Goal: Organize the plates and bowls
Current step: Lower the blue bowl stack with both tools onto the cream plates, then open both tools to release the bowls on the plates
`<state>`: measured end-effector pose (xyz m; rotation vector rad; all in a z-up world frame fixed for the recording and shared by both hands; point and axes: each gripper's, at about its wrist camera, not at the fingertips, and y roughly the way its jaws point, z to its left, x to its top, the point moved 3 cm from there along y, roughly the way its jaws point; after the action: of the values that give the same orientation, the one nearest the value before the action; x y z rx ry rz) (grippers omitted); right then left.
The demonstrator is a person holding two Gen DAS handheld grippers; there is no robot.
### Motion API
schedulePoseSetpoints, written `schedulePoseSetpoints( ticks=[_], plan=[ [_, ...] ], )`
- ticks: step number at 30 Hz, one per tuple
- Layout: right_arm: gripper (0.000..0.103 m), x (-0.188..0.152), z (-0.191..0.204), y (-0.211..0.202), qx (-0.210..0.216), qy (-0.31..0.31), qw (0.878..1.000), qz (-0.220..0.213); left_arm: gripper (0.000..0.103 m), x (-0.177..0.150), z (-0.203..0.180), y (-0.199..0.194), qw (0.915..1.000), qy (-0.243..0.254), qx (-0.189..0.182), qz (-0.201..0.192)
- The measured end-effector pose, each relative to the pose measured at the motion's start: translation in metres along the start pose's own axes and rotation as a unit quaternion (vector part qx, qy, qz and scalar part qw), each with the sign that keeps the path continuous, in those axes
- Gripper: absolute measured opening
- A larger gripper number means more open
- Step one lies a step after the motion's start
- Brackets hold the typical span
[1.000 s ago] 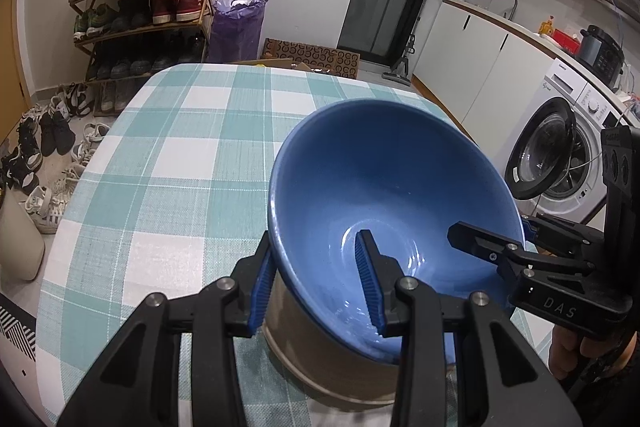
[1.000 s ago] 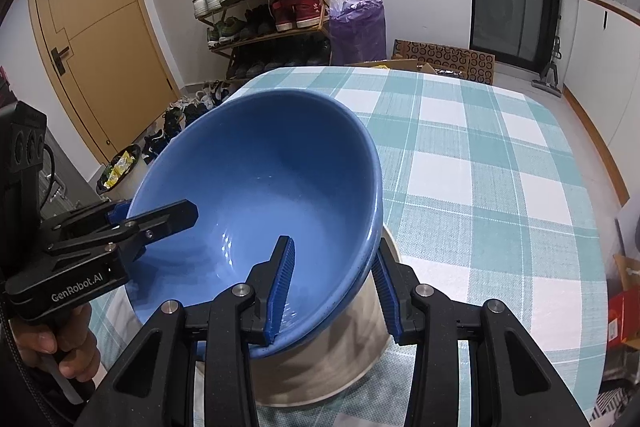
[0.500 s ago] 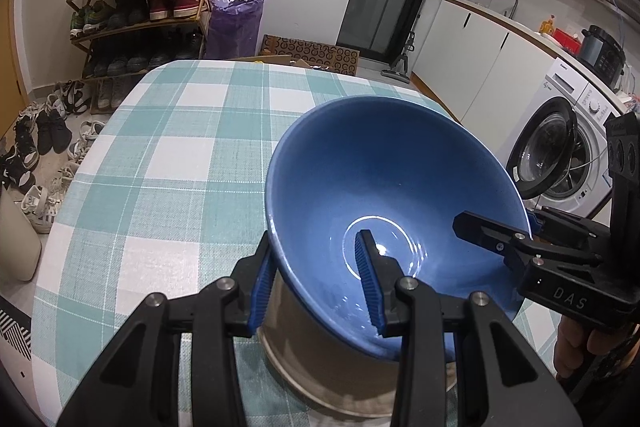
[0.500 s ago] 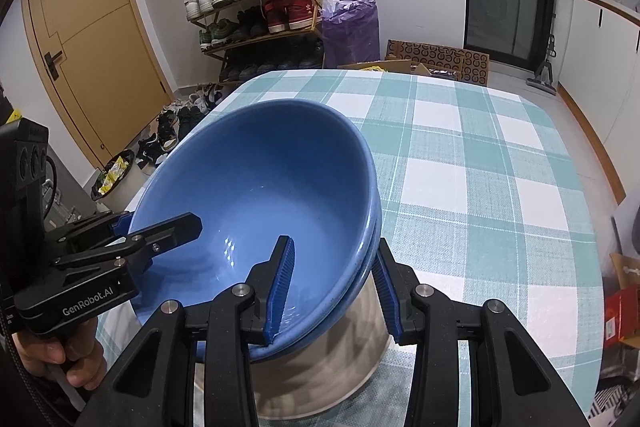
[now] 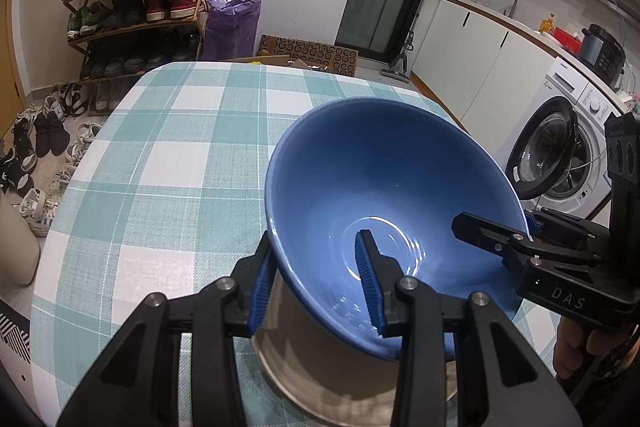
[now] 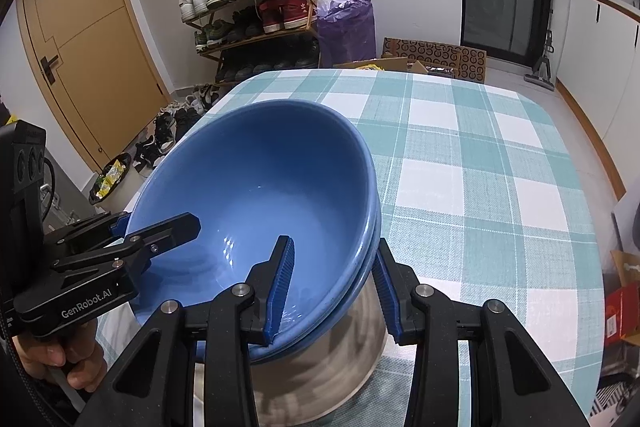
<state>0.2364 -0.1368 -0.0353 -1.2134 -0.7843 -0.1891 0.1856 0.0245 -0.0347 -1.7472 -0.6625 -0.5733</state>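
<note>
Two grippers, one bowl. Left gripper (image 5: 316, 279) clamped on blue bowl (image 5: 384, 187) rim, one pad inside, one outside; right gripper (image 6: 334, 289) pinching opposite rim likewise. Bowl sits nested atop second blue bowl (image 6: 366, 261), both over metal pot (image 6: 320, 359) on checked tablecloth (image 6: 460, 163). Risk: uneven release tips stack; pad dragging rim on withdrawal could slide top bowl off.

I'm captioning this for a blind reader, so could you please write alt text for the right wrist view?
Both grippers hold a blue bowl by opposite rims, the right gripper nearest, the left gripper from the left. It sits nested in a second blue bowl atop a metal pot on a teal checked tablecloth.
</note>
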Motion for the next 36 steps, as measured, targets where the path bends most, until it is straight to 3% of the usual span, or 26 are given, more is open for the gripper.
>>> schedulePoseSetpoints(
  ticks=[23,25,30,32,34,36],
  plan=[
    [0.043,0.003,-0.001,0.001,-0.005,-0.007,1.000,-0.002,0.040,0.004,0.000,0.004,1.0000,0.007,0.006,0.003],
    [0.051,0.003,0.000,-0.001,-0.005,-0.011,1.000,-0.006,0.042,0.003,-0.002,0.002,0.9999,0.012,0.007,0.001],
    [0.064,0.006,0.004,-0.018,0.008,-0.026,0.999,-0.041,0.060,0.005,-0.008,-0.013,0.9993,0.028,0.011,-0.020],
    [0.072,0.007,0.008,-0.027,0.010,-0.035,0.998,-0.055,0.061,0.006,-0.010,-0.021,0.9988,0.035,0.012,-0.032],
    [0.083,0.008,0.011,-0.036,0.011,-0.042,0.996,-0.073,0.068,0.007,-0.012,-0.029,0.9984,0.038,0.013,-0.040],
    [0.089,0.008,0.013,-0.044,0.011,-0.044,0.995,-0.086,0.083,0.007,-0.011,-0.036,0.9978,0.038,0.015,-0.052]
  ],
)
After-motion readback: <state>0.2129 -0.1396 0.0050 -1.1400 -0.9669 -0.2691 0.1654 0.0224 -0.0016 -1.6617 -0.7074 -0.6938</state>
